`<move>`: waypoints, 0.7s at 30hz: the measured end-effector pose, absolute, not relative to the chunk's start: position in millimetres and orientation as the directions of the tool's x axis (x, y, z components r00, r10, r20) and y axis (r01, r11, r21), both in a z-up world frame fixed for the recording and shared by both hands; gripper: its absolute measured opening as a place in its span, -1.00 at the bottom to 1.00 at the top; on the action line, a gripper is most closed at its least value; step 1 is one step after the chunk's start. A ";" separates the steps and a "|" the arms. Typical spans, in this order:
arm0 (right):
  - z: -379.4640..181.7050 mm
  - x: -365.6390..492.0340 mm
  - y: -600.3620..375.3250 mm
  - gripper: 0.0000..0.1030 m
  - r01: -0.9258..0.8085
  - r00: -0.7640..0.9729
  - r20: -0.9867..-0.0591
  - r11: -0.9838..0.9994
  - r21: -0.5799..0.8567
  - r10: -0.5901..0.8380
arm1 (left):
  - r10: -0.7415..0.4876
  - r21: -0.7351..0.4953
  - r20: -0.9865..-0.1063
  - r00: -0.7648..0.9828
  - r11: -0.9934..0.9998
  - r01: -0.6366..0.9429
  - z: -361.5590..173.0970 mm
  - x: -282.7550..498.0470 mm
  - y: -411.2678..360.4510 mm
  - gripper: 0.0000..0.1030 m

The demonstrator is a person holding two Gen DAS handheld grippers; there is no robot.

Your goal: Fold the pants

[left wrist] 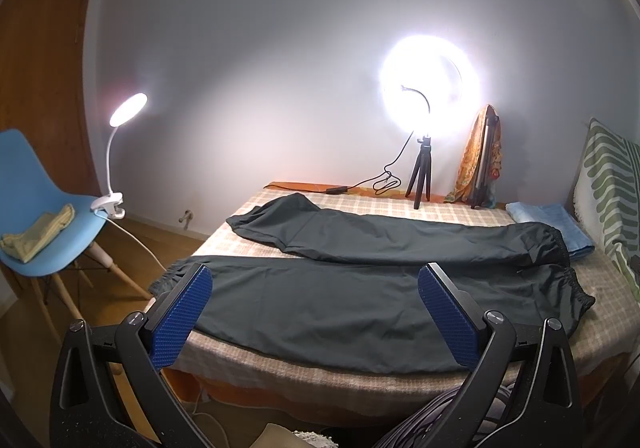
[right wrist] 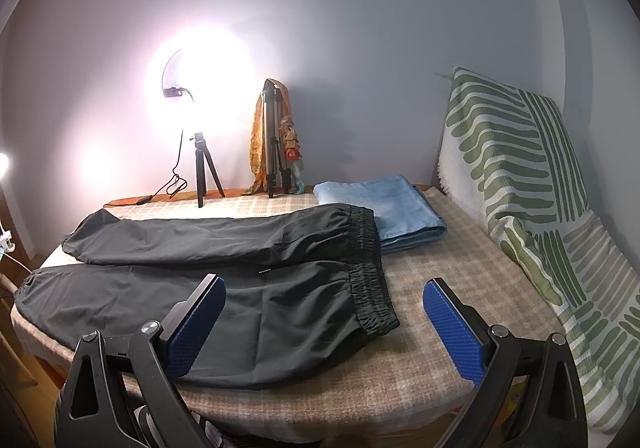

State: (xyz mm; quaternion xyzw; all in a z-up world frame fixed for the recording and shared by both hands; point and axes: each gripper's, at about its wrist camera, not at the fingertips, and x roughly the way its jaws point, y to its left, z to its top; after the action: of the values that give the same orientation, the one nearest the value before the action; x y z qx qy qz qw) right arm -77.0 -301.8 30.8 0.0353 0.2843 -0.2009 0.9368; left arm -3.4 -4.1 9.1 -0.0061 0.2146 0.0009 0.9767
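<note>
Dark pants lie spread flat across a checked bed cover, legs apart, cuffs to the left and the elastic waistband to the right. My left gripper hovers open above the near leg, close to the bed's front edge, its blue pads wide apart and empty. In the right wrist view the same pants fill the left half. My right gripper hangs open over the waistband's near corner, holding nothing.
A folded blue towel lies behind the waistband. A ring light on a small tripod with its cable, and a folded tripod draped in orange cloth, stand at the wall. A green-striped cushion lines the right side. A blue chair with a clip lamp stands left.
</note>
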 end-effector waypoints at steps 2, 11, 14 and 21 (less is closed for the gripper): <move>31.0 -76.5 -301.7 0.95 0.395 0.759 -0.546 0.917 -0.048 -0.355 | -0.001 -0.011 -0.418 0.909 1.000 -0.004 10.1 -3.9 -4.7 0.99; 31.0 -77.5 -301.8 0.95 0.395 0.760 -0.544 0.917 -0.048 -0.356 | -0.006 -0.011 -0.415 0.910 1.000 0.001 13.2 -4.5 -5.7 0.99; 31.1 -77.0 -301.9 0.95 0.394 0.760 -0.544 0.918 -0.048 -0.355 | -0.005 -0.010 -0.415 0.910 1.000 0.001 13.2 -4.3 -6.1 0.99; 30.5 -78.0 -302.8 0.95 0.395 0.761 -0.543 0.917 -0.047 -0.355 | -0.011 -0.013 -0.417 0.909 1.000 0.006 13.7 -3.2 -6.5 0.99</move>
State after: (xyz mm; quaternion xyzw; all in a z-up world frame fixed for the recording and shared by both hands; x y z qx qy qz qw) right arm -78.0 -302.8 30.5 0.0352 0.2822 -0.2000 0.9376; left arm -3.2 -6.5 13.7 -0.0055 0.2136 -0.0044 0.9769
